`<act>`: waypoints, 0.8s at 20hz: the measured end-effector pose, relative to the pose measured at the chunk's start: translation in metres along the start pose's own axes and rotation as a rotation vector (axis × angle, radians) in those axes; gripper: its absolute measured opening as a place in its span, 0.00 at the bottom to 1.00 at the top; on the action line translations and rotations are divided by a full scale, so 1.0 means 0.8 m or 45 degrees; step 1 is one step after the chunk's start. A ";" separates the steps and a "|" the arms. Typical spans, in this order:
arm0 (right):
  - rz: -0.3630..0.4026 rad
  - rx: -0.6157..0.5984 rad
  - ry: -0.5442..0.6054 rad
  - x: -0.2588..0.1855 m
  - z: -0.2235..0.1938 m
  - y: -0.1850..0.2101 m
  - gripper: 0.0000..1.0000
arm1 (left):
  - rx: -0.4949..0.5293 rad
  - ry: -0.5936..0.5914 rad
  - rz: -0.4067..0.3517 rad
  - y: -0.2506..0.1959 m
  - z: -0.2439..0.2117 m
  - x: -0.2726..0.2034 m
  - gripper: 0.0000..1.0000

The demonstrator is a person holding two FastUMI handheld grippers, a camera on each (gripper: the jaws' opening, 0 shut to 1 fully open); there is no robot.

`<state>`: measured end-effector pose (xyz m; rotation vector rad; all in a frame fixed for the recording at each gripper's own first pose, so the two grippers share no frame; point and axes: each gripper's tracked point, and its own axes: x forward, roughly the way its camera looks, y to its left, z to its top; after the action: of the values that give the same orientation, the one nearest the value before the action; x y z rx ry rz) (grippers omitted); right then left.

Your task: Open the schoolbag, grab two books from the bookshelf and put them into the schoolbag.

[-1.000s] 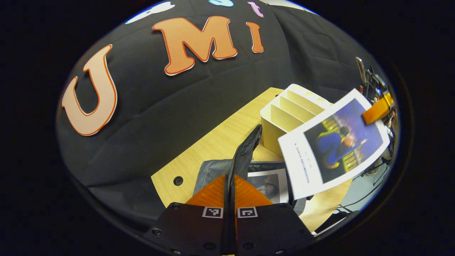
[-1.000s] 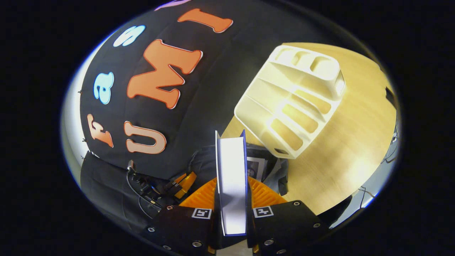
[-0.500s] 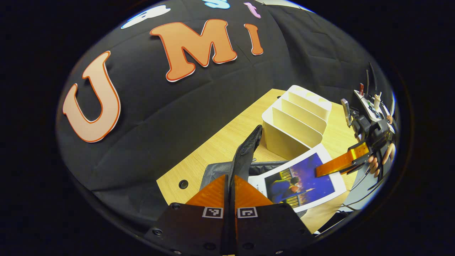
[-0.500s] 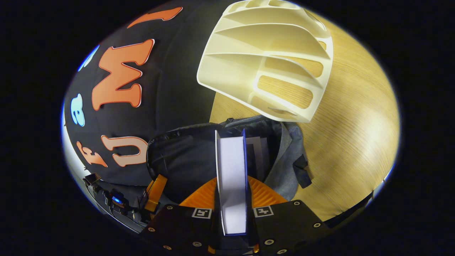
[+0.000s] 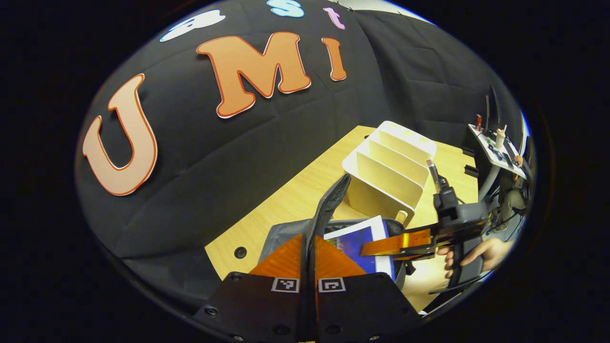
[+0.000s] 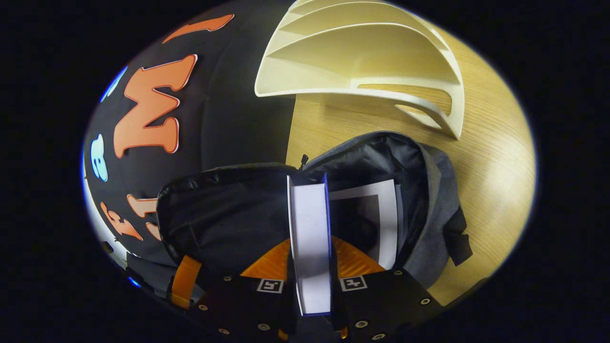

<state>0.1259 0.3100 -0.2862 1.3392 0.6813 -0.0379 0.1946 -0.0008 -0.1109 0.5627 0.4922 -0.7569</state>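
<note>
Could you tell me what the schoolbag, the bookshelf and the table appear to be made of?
Schoolbag: soft woven fabric, grey outside, with a dark, slightly shiny lining that creases, probably nylon.
Bookshelf: cream, smooth, thin moulded dividers with rounded cut-outs, likely plastic.
Table: pale wood grain, flat satin sheen; wood or laminate, cannot tell which.

wooden table [image 5: 286, 200] | hole in tabletop [image 5: 240, 252] | black cloth wall [image 5: 200, 157]

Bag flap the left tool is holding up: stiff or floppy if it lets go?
Probably floppy. The flap is thin dark fabric that bows and creases where the left tool pinches it, so it likely sags back over the opening. The schoolbag wall also slumps on the table, suggesting little structure.
</note>
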 end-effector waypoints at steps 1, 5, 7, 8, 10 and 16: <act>0.000 0.001 -0.011 0.003 -0.001 0.002 0.29 | -0.009 -0.004 -0.006 -0.002 0.000 -0.002 0.01; -0.166 -0.006 -0.026 0.022 -0.008 -0.017 0.38 | -0.029 0.002 -0.007 0.000 -0.007 -0.004 0.00; -0.259 -0.009 0.010 0.016 -0.016 -0.038 0.53 | -0.052 0.008 -0.015 0.000 -0.011 -0.002 0.01; -0.248 0.007 0.033 0.012 -0.021 -0.036 0.62 | -0.061 0.009 -0.018 -0.001 -0.013 -0.002 0.01; -0.246 0.037 0.053 0.006 -0.023 -0.033 0.86 | -0.074 0.012 -0.022 -0.004 -0.019 -0.004 0.01; -0.242 0.024 0.017 -0.054 0.003 -0.024 0.99 | -0.201 0.037 -0.048 -0.022 -0.041 -0.012 0.01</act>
<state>0.0841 0.2877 -0.2824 1.2903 0.8198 -0.1886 0.1685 0.0135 -0.1348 0.4188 0.5851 -0.7397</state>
